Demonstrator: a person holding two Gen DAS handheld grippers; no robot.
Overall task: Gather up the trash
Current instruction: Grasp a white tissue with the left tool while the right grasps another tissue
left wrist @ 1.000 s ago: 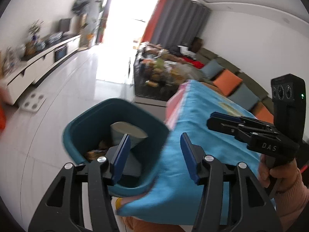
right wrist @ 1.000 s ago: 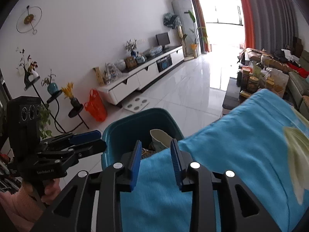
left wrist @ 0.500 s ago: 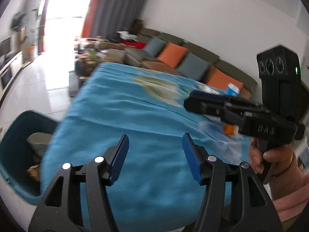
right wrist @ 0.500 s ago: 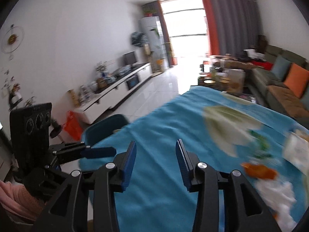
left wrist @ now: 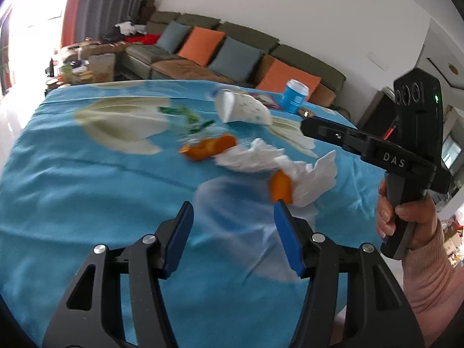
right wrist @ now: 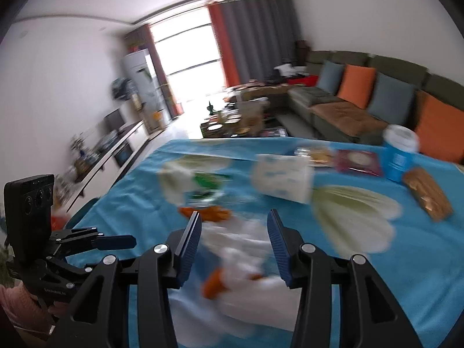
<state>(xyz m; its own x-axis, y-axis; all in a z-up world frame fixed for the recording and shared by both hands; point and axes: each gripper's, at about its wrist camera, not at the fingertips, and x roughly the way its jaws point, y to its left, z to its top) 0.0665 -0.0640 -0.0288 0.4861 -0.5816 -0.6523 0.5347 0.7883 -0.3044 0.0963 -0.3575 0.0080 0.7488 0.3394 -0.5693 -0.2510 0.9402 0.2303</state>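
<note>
Blue cloth covers the desk (left wrist: 72, 191), with a sofa (left wrist: 232, 49) along the far wall. Left to right: orange peel (left wrist: 207, 148), crumpled white tissue (left wrist: 261, 159), then a blue cup (left wrist: 294, 95) at far right. The left gripper (left wrist: 233, 232) hangs with fingers apart and empty; the right gripper (right wrist: 233, 240), just opening, holds nothing. Tissue looks light and soft; pinch a raised fold.

The right tool (right wrist: 233, 226), empty, its jaws just widening, hovers over crumpled tissue (right wrist: 243, 249) (blurred) on the blue tablecloth (right wrist: 420, 261).
</note>
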